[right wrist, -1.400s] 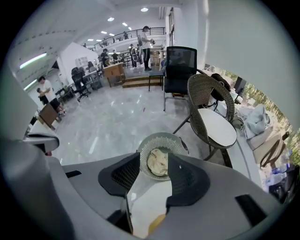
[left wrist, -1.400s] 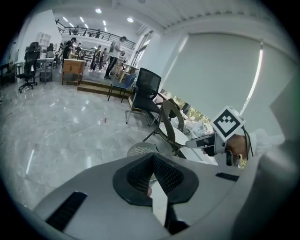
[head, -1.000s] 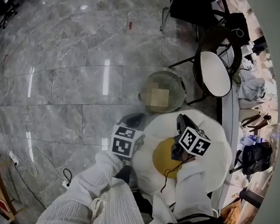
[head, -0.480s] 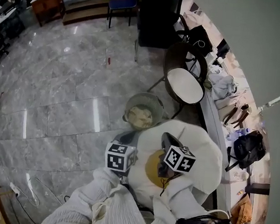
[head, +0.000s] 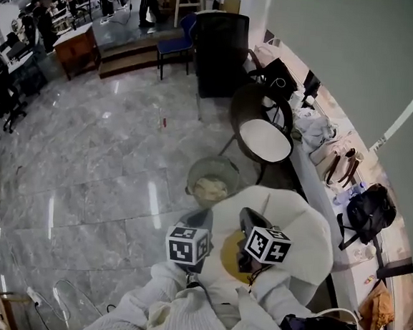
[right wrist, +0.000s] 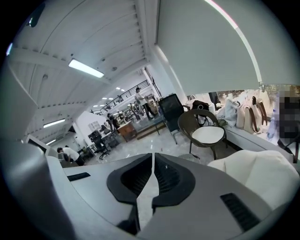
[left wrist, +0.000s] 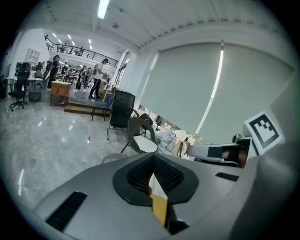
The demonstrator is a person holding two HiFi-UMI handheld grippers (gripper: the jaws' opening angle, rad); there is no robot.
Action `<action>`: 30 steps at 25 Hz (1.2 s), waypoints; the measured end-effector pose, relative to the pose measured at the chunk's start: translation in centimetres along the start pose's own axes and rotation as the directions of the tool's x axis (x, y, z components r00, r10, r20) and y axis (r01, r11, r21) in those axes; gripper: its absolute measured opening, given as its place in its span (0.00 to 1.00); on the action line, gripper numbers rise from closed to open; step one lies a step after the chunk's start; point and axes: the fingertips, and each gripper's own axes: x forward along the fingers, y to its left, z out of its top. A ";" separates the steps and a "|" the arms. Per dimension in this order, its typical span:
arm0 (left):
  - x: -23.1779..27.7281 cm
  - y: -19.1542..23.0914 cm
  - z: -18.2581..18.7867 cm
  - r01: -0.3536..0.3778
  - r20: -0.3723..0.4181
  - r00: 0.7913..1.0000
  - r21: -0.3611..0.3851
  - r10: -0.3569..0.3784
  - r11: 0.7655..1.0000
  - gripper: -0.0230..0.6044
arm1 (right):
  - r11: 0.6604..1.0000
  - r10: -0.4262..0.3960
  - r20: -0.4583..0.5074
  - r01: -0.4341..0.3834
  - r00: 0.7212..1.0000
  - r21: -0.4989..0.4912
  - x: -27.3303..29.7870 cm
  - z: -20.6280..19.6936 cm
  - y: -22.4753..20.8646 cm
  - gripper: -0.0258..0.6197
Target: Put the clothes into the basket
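Observation:
A white garment (head: 295, 222) with a yellow patch (head: 231, 260) hangs bunched between both grippers. My left gripper (head: 200, 218) is shut on a fold of its white and yellow cloth (left wrist: 159, 207). My right gripper (head: 248, 216) has just been closing; its jaws now pinch white cloth (right wrist: 144, 206), and more of the garment (right wrist: 260, 171) billows to its right. The round basket (head: 214, 173) stands on the floor just beyond the garment, with pale clothing inside it. In the left gripper view the basket (left wrist: 112, 158) shows low, past the jaws.
A wicker chair with a white seat (head: 265, 140) stands right behind the basket, and a black office chair (head: 220, 50) farther back. A ledge with bags (head: 336, 161) and a black backpack (head: 368, 211) runs along the right wall. A cable (head: 73, 296) lies on the floor at the left.
Both grippers have risen with the garment and the view has tipped up toward the room. The right jaws have closed onto the white cloth. The basket now lies farther ahead.

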 end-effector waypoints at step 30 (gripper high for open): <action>-6.2 -6.3 -3.1 0.004 0.031 0.999 0.063 -0.006 0.998 0.04 | 0.998 -0.006 0.051 0.009 0.999 -0.064 -9.7 -2.4 0.7 0.08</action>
